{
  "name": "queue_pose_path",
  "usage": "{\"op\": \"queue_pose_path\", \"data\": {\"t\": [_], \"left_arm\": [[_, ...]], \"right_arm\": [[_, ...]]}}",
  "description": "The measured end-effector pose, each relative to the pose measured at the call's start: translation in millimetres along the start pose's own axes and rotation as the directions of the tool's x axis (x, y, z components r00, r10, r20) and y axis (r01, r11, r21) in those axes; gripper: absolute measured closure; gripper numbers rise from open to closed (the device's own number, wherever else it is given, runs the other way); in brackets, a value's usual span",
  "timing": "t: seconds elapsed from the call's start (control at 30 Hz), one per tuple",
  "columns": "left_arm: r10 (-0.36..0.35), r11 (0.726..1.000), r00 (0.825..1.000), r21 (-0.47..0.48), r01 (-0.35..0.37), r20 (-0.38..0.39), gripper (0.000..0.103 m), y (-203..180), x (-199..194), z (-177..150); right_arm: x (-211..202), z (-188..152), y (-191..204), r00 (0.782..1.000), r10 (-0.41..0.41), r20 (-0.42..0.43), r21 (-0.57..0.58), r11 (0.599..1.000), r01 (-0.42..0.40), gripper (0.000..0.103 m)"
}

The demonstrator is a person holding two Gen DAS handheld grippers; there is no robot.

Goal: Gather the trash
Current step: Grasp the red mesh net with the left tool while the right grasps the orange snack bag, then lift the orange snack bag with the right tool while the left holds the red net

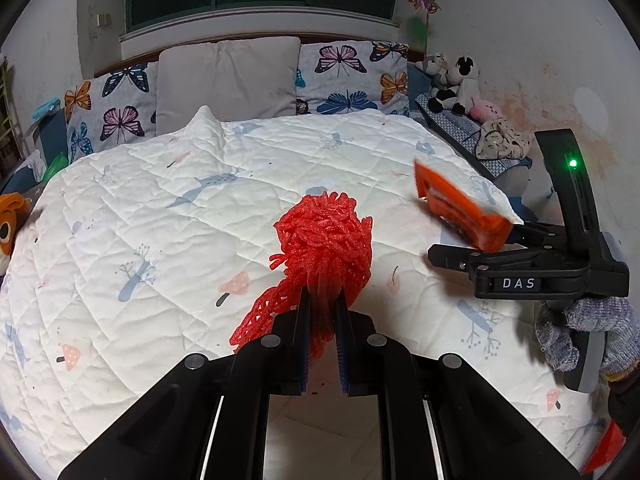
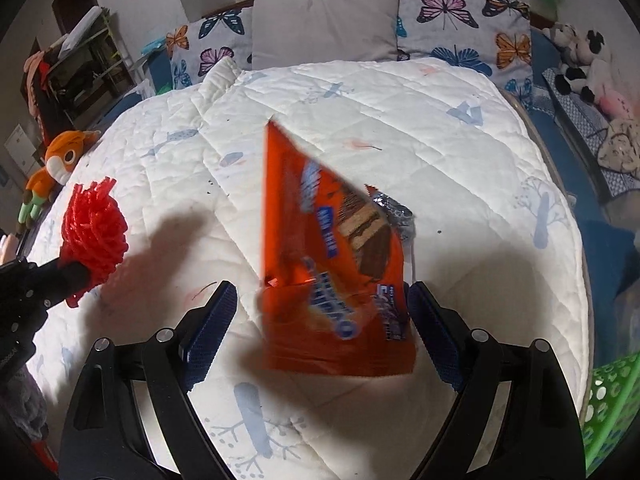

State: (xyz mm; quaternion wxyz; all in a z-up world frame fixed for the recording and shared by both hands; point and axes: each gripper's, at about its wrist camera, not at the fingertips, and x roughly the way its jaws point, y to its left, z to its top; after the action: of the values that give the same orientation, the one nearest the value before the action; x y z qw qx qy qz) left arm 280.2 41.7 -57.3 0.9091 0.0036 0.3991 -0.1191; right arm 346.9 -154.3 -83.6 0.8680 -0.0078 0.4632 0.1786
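Orange wrapper (image 2: pixel 336 264) stands between the wide-open jaws of the right hand-held gripper (image 2: pixel 320 320), its long axis pointing away toward the bed's head. Only one pad seems to touch it. The left hand-held gripper (image 1: pixel 322 308) is clamped on red netting (image 1: pixel 324 236).

Wide-open right gripper (image 2: pixel 320 320) over a white quilt (image 2: pixel 400 120), orange wrapper (image 2: pixel 320 280) blurred between the jaws, its right edge close to the right pad (image 2: pixel 436 340), possibly touching. At far left, a shut left gripper (image 2: pixel 60 276) clamping red netting (image 2: pixel 94 228). Beyond, butterfly pillows (image 2: pixel 460 20), a grey cushion (image 2: pixel 324 20), and a green basket (image 2: pixel 612 408) at lower right.
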Motion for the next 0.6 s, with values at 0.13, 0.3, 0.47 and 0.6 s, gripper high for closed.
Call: {"op": "queue_pose_path", "data": {"t": [0.13,0.3,0.47,0.6], "left_arm": [[-0.002,1.0,1.0,-0.001,0.002,0.001,0.092,-1,1,0],[-0.004,1.0,1.0,0.002,0.004,0.002,0.092,-2,1,0],[-0.005,1.0,1.0,0.003,0.005,0.003,0.092,-2,1,0],[-0.008,1.0,1.0,0.001,0.008,0.002,0.092,-2,2,-1]], "right_arm": [[-5,0,-4,1.0,0.029,0.007,0.019,0.999,-0.029,0.016],[-11,0,-3,0.999,0.036,0.02,0.015,0.999,-0.037,0.016],[-7,1,-1,1.0,0.02,0.012,0.004,1.0,-0.02,0.015],[1,3,-1,1.0,0.012,-0.001,0.013,1.0,-0.012,0.015]]}}
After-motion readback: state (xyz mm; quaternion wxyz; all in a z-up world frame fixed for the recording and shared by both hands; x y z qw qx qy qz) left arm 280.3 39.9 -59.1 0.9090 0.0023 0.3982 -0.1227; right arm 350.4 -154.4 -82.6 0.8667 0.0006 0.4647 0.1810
